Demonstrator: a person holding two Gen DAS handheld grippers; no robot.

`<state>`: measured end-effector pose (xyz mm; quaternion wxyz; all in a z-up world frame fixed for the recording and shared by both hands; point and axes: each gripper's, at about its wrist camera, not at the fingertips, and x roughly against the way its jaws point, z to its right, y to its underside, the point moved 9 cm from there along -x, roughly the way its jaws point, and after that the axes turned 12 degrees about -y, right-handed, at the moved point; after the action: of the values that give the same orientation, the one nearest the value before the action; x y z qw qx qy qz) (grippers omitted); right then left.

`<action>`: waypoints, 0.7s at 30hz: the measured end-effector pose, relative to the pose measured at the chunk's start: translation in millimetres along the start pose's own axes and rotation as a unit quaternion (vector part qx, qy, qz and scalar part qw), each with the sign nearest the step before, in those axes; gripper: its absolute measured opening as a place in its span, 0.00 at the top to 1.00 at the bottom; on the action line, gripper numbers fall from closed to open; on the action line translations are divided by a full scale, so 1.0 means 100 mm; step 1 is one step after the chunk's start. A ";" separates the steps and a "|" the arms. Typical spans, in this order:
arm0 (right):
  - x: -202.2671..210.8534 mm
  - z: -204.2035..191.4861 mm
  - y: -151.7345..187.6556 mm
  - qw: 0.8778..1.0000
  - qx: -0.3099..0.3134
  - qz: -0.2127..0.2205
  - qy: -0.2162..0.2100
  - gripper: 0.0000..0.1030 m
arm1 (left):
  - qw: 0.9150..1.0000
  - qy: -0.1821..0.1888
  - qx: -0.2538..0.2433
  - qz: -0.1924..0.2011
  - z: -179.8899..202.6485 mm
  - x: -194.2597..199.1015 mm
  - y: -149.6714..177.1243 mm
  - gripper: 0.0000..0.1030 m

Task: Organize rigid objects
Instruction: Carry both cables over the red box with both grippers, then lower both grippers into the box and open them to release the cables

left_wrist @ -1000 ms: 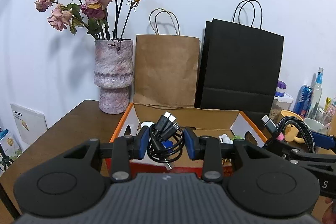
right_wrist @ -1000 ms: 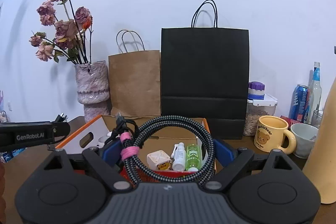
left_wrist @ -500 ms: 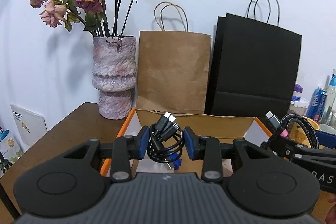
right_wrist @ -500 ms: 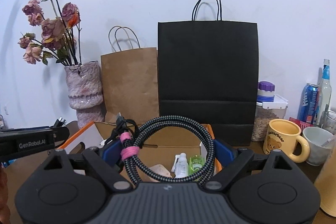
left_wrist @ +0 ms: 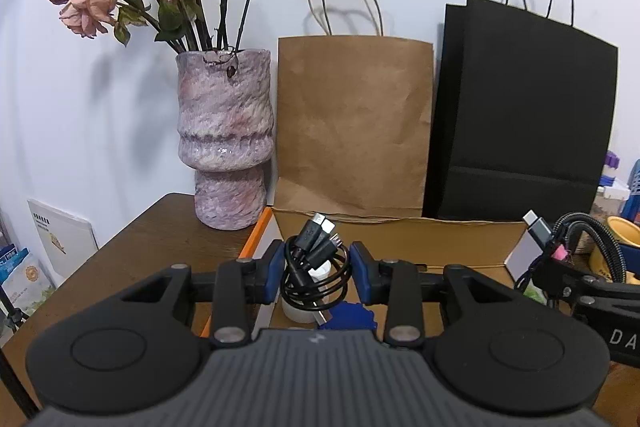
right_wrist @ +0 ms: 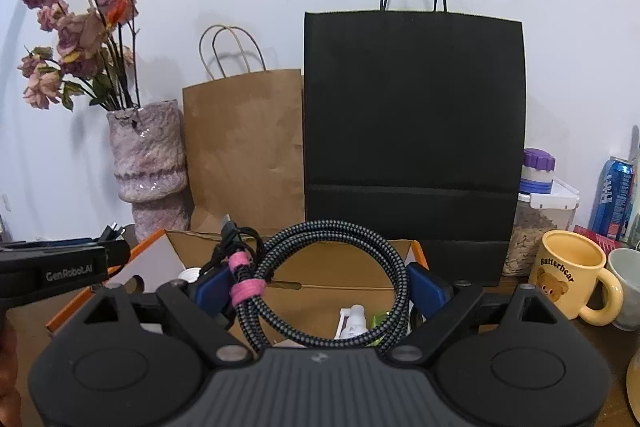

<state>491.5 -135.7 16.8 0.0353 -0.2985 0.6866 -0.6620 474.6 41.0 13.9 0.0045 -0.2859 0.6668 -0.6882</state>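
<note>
Over the box point(left_wrist: 400, 231), an open cardboard carton with orange outer walls, both grippers hang with a coiled cable each. Left gripper point(left_wrist: 316, 269) is closed narrowly on a small black cable point(left_wrist: 310, 267), its blue pads point(left_wrist: 273, 267) pinching the bundle's sides so the plugs stick up and the loops stay together. Right gripper point(right_wrist: 320, 285) stands much wider, its pads pressing the outer sides of a braided cable point(right_wrist: 332, 267), a bigger coil tied with a pink strap point(right_wrist: 246, 289); the wide grip suits the stiff hoop. Each coil is held upright and by its flanks, probably so it can drop straight into the box without unwinding. Below the left coil, inside the box, lie a white jar point(left_wrist: 304, 307) and a blue cap point(left_wrist: 348, 315); below the right coil, a white bottle point(right_wrist: 354, 321) and something green, unclear. Behind the box stand a vase point(left_wrist: 224, 143), a brown bag point(left_wrist: 354, 123) and a black bag point(left_wrist: 524, 115); right of it, on the tabletop point(left_wrist: 132, 247), a yellow mug point(right_wrist: 568, 277).
</note>
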 end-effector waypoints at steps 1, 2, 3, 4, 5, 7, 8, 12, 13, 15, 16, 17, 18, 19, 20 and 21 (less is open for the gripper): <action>-0.03 0.01 0.00 1.000 0.001 -0.001 0.001 0.12 | 1.000 -0.001 -0.001 -0.001 0.00 -0.03 0.00 0.65; -0.06 0.02 0.01 1.000 0.001 -0.002 0.002 0.12 | 1.000 -0.003 -0.001 -0.002 0.00 -0.06 0.00 0.65; -0.08 0.03 0.02 1.000 0.000 -0.004 0.002 0.12 | 1.000 -0.005 -0.002 -0.003 0.00 -0.08 0.01 0.65; -0.11 0.04 0.02 1.000 0.000 -0.005 0.002 0.12 | 1.000 -0.007 -0.003 -0.004 0.00 -0.11 0.01 0.65; -0.13 0.05 0.03 1.000 0.000 -0.006 0.002 0.12 | 1.000 -0.009 -0.005 -0.005 0.01 -0.14 0.02 0.65; -0.17 0.06 0.05 1.000 0.000 -0.009 0.003 0.12 | 1.000 -0.012 -0.008 -0.006 0.02 -0.18 0.04 0.65; -0.19 0.07 0.06 1.000 0.000 -0.010 0.003 0.12 | 1.000 -0.013 -0.009 -0.007 0.02 -0.20 0.04 0.65; -0.25 0.08 0.10 1.000 -0.001 -0.016 0.002 0.12 | 1.000 -0.015 -0.012 -0.011 0.02 -0.25 0.08 0.65; -0.26 0.08 0.11 1.000 -0.003 -0.018 0.000 0.12 | 1.000 -0.015 -0.012 -0.012 0.02 -0.26 0.08 0.65; -0.27 0.09 0.13 1.000 -0.005 -0.020 -0.001 0.12 | 1.000 -0.015 -0.013 -0.012 0.03 -0.27 0.09 0.65; -0.28 0.09 0.14 1.000 -0.005 -0.020 0.001 0.12 | 1.000 -0.015 -0.015 -0.012 0.03 -0.28 0.10 0.65; -0.28 0.09 0.15 1.000 -0.004 -0.021 0.001 0.12 | 1.000 -0.015 -0.016 -0.013 0.04 -0.28 0.11 0.65; -0.29 0.09 0.15 1.000 -0.004 -0.022 0.002 0.12 | 1.000 -0.015 -0.017 -0.013 0.04 -0.29 0.11 0.65; -0.30 0.10 0.16 1.000 -0.004 -0.023 0.002 0.12 | 1.000 -0.015 -0.019 -0.014 0.04 -0.29 0.12 0.65; -0.31 0.10 0.18 1.000 -0.004 -0.024 0.004 0.12 | 1.000 -0.015 -0.020 -0.014 0.05 -0.30 0.12 0.65; -0.32 0.11 0.19 1.000 -0.004 -0.026 0.005 0.12 | 1.000 -0.015 -0.021 -0.015 0.05 -0.31 0.13 0.65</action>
<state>515.9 -132.3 -12.9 0.0137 -0.3129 0.6814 -0.6616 497.3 46.9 -10.3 -0.0013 -0.3063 0.6765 -0.6698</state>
